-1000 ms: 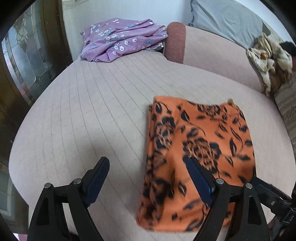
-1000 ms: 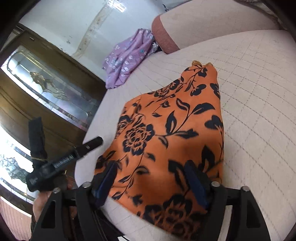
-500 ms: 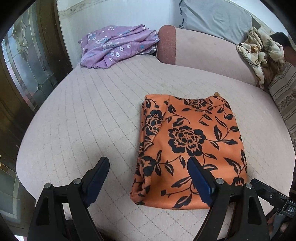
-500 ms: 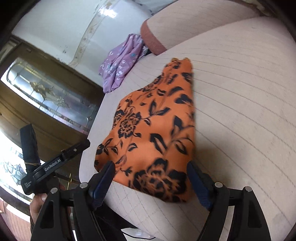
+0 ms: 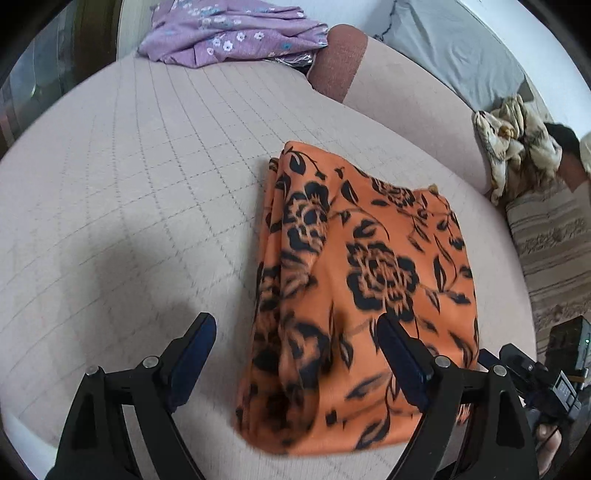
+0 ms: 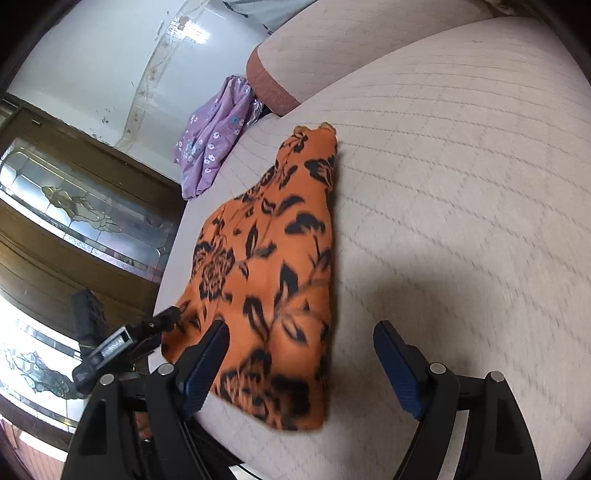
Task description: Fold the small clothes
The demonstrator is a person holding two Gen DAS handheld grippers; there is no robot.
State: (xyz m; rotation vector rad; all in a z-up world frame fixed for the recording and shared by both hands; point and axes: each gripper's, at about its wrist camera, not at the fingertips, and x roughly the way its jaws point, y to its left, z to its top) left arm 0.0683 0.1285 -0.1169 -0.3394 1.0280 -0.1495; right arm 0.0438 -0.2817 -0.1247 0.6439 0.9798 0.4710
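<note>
Both tools have dropped closer to the cloth than half a second ago, when they hung back and showed the whole folded piece; the garment itself lies much as it did. The left tool [image 5: 295, 354] stands wide, its jaws holding nothing: one blue pad [image 5: 194, 354] is over bare upholstery and the other is over the print, so the gap straddles the garment's left folded edge. The right tool [image 6: 301, 363] is just as wide and empty, its left pad over the cloth and its right pad over bare cushion, straddling the right edge near the front corner. That placement suggests the two near corners are being lined up for a pinch, probably to carry the front edge away for one more fold, though no grip has been taken yet.

The orange floral garment [image 5: 365, 280] is already folded into a rough rectangle, layers stacked along its left side, and lies flat near the front lip of the round sofa seat [image 5: 140, 177], its near edge close to the drop. Resting so near the rim keeps the corners within easy reach of both tools.

The seat is pale quilted upholstery with a grid of stitching. A purple flowered garment [image 5: 229, 35] lies bunched at the far side, well apart from the orange one, perhaps waiting its turn. A rust-trimmed backrest [image 5: 338, 61] curves behind, with a crumpled patterned cloth [image 5: 517, 147] draped farther right. Beside the sofa stands a wooden door with leaded glass [image 6: 88, 218].
</note>
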